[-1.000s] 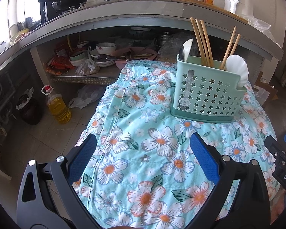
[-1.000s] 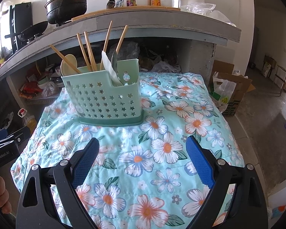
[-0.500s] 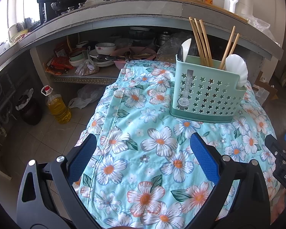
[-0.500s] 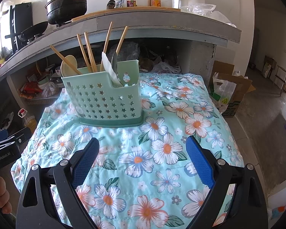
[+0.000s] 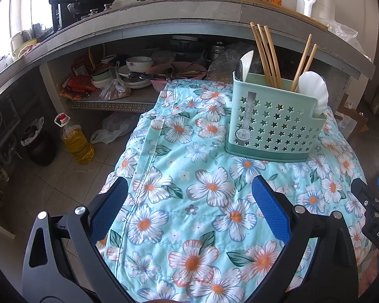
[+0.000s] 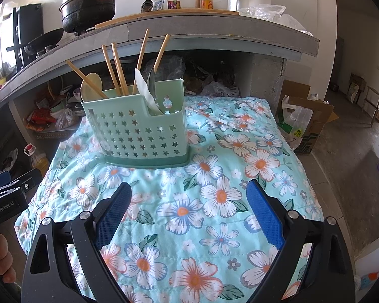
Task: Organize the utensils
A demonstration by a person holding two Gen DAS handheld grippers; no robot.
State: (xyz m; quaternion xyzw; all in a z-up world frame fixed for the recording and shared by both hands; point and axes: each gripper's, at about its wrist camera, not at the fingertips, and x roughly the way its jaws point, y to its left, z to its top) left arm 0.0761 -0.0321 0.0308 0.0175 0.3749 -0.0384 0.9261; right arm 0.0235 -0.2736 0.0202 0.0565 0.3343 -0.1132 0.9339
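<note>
Green caddy (image 5: pixel 273 123) upright; oil bottle (image 5: pixel 75 139) clear left view only; both grippers' jaws apart, empty.

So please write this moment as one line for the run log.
left gripper: open, empty | right gripper: open, empty | utensil caddy: upright on floral cloth, chopsticks and spoons inside
</note>
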